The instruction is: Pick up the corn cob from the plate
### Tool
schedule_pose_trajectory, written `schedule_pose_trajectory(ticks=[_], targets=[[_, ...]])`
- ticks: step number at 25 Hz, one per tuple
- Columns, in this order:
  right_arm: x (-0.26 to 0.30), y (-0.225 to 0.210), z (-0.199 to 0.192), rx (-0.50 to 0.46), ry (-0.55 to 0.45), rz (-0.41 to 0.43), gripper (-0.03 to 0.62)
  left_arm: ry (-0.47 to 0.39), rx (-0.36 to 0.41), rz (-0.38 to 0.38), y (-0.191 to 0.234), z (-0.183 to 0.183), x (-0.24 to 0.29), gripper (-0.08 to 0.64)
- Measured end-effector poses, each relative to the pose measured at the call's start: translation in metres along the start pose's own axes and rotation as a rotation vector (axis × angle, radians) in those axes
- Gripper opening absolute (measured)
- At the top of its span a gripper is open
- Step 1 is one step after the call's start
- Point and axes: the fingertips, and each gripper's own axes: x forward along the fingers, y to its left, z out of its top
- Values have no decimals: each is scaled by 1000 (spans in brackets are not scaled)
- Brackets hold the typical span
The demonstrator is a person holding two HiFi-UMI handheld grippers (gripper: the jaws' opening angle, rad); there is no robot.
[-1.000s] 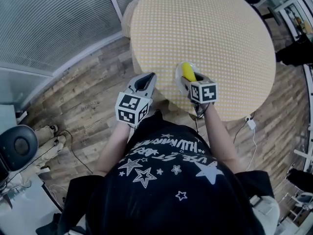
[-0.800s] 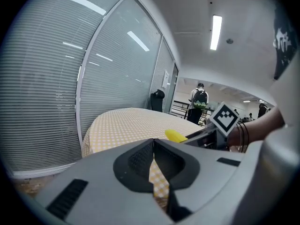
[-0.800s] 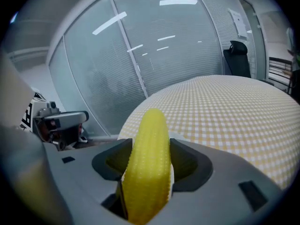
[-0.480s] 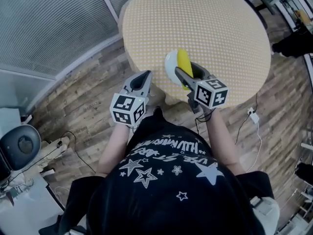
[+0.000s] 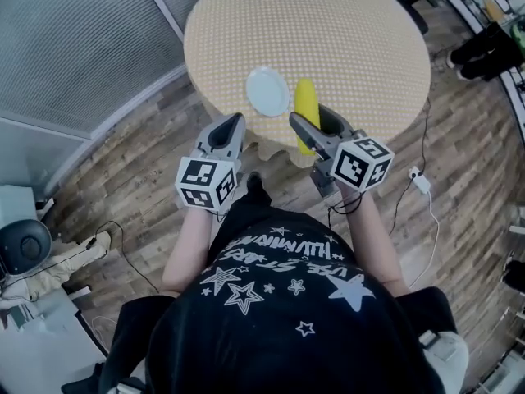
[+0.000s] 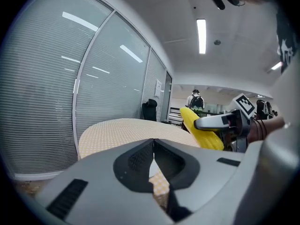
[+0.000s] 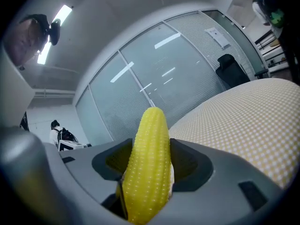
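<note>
The right hand-held gripper has its grey jaws clamped on the sides of a yellow, knobbly corn cob. The cob sticks out forward past the jaw tips and is held in the air over the near edge of the round counter, which is covered in a yellow-and-white dotted cloth. A small round white plate lies on the counter just left of the cob, apart from it. The left hand-held gripper has its jaws pressed together with nothing between them. It hangs beside the right one above the wood-plank floor, just short of the counter's edge.
</note>
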Motion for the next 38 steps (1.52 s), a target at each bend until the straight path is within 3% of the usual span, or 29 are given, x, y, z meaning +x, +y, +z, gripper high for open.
schedule_pose_trajectory(ticks=[5, 14, 26, 31, 38], targets=[[-61, 14, -14, -43, 5, 16, 259, 3, 7, 9, -57, -14, -25, 9], [-148, 37, -37, -5, -5, 83, 259, 10, 12, 92, -138, -36, -90, 9], [-180, 56, -59, 21, 4, 131, 259, 15, 50, 124, -182, -36, -134, 9], [-187, 50, -64, 13, 9, 110, 259, 57, 54, 90, -191, -52, -133, 9], [-200, 46, -67, 5, 11, 48, 259, 35, 41, 64, -200, -53, -137, 9]])
